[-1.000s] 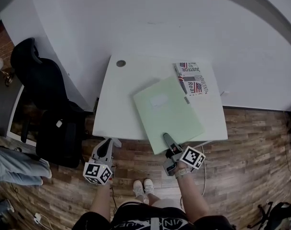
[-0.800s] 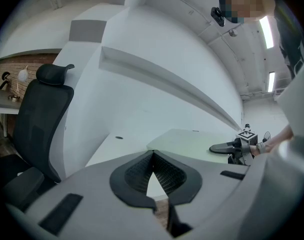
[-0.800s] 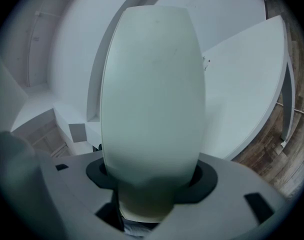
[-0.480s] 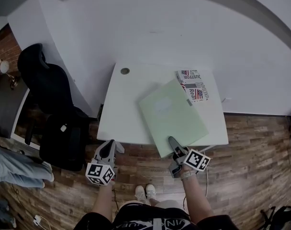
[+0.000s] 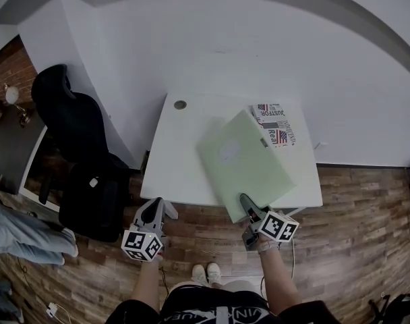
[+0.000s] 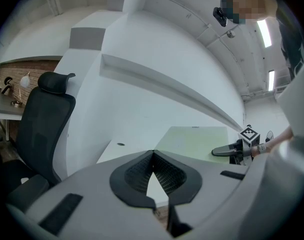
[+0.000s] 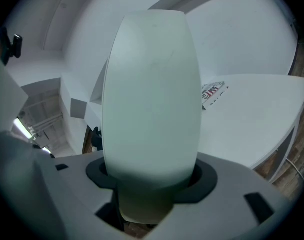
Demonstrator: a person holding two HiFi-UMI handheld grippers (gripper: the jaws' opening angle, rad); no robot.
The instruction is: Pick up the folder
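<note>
A pale green folder (image 5: 244, 162) slants over the white table (image 5: 174, 160), its near edge raised off the top. My right gripper (image 5: 247, 204) is shut on that near edge at the table's front. In the right gripper view the folder (image 7: 152, 94) stands between the jaws and fills the middle of the picture. My left gripper (image 5: 154, 208) hovers in front of the table's left corner, shut and empty. In the left gripper view its tips (image 6: 152, 154) meet, and beyond them are the folder (image 6: 197, 139) and the right gripper (image 6: 227, 151).
A printed magazine (image 5: 276, 123) lies at the table's far right, partly under the folder. A round cable hole (image 5: 180, 104) sits at the far left. A black office chair (image 5: 70, 127) and a black bag (image 5: 90, 198) stand left of the table. White wall lies behind.
The folder has come off the table at its near edge and tilted up, now overlapping the magazine. The right gripper rose with it and rolled. The left gripper rose a little.
</note>
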